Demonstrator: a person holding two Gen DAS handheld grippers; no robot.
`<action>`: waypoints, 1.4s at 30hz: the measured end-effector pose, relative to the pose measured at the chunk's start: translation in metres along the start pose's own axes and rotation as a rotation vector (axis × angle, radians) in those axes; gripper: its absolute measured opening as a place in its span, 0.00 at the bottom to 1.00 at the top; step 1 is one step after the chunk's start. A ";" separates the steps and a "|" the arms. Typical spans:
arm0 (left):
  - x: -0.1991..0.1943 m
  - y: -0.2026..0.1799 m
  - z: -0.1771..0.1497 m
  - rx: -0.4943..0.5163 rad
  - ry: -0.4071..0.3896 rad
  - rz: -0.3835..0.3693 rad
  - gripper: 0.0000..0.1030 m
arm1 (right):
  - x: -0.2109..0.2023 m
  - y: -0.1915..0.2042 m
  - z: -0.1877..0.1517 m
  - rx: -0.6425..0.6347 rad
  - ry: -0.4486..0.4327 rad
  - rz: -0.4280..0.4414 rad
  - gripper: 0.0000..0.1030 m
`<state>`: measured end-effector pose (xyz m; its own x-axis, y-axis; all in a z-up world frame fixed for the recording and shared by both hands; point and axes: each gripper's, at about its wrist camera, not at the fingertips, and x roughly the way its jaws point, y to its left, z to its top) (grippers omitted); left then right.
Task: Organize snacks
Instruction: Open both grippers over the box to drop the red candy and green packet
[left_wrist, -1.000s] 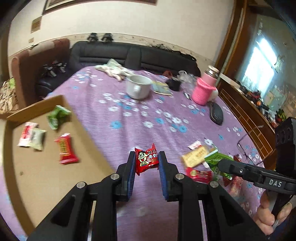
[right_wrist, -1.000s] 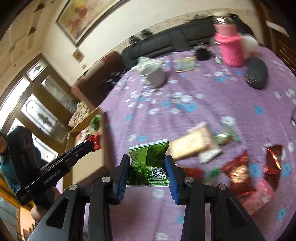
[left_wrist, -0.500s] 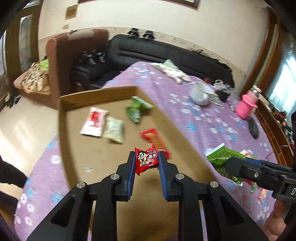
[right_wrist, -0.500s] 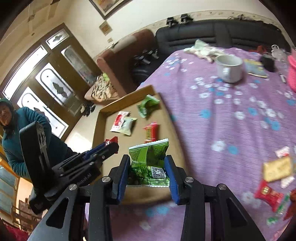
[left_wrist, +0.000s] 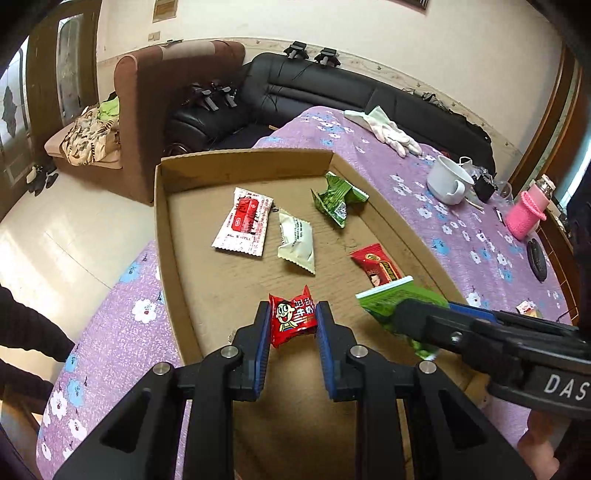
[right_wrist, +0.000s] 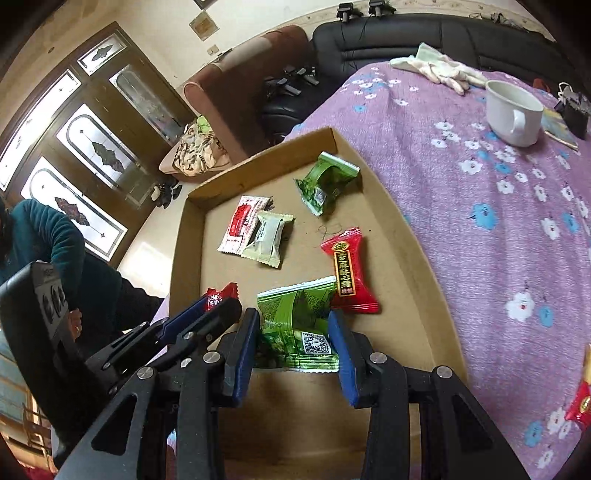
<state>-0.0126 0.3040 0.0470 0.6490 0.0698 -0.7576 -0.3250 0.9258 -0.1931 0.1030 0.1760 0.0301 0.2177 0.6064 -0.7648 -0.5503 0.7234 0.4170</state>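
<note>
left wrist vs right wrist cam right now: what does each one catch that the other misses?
Left wrist only: the pink knitted bottle and the cartoon face on the red candy in the left gripper.
Right wrist only: the QR code on the green packet in the right gripper.
Both: cardboard tray, four snacks inside, white mug.

The left gripper (left_wrist: 291, 325) pinched a small red cartoon-faced candy packet (left_wrist: 292, 320) between its blue pads, above the shallow brown cardboard tray (left_wrist: 168, 236). Just to its right, the right gripper (left_wrist: 413, 319) clamped a crinkled green foil snack bag (left_wrist: 388, 301). On the tray floor lay a white-and-red sachet (left_wrist: 243, 226), a cream wrapper (left_wrist: 297, 242), a folded green wrapper (left_wrist: 338, 197) and a red candy bar (left_wrist: 378, 266).
</note>
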 end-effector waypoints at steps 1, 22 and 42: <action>0.001 0.000 0.000 0.001 0.002 0.003 0.22 | 0.003 -0.001 0.000 0.003 0.003 -0.003 0.41; 0.005 0.000 -0.004 -0.002 0.019 0.017 0.25 | 0.002 -0.016 -0.004 0.054 0.010 0.029 0.42; -0.027 -0.037 -0.005 0.040 -0.010 -0.032 0.31 | -0.078 -0.067 -0.037 0.106 -0.081 0.069 0.42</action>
<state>-0.0220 0.2655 0.0716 0.6652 0.0435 -0.7454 -0.2762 0.9418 -0.1915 0.0925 0.0680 0.0437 0.2484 0.6775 -0.6923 -0.4786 0.7072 0.5204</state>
